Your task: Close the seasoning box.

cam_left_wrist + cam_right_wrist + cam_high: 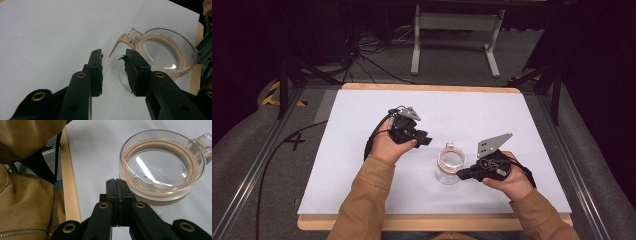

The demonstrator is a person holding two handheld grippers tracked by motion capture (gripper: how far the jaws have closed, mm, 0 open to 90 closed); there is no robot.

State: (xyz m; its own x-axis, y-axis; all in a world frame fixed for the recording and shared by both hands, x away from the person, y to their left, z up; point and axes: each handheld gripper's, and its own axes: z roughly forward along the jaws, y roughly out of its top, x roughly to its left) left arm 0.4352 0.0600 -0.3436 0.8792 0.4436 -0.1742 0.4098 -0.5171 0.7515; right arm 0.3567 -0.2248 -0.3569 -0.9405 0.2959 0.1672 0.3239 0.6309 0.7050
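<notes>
Clear glass, ringed inside with a tan seal, makes up the jar [448, 165] that stands on the white bench [362, 150] between the two claws. In the left gripper view the left claw [113, 63] stands partly open with nothing between its pads; the jar's tan clasp lever [117, 44] juts out just beyond its tips, apart from them, and the clear latch block [135, 33] sits a little farther off on the rim. The right claw [117, 185] is closed on nothing, its joined tips lying just beside the jar's near wall, at or close to touching; I cannot tell which.

The likely trouble, as I judge it, is the jar sliding or tipping. The right claw only braces the jar from one side, so a push from the left claw on the lever could shove the smooth glass across the bench or rock it over. The lever is thin and curved, and the left pad looks torn, so the pads may slip off it. A hard squeeze might also bend the clasp.
</notes>
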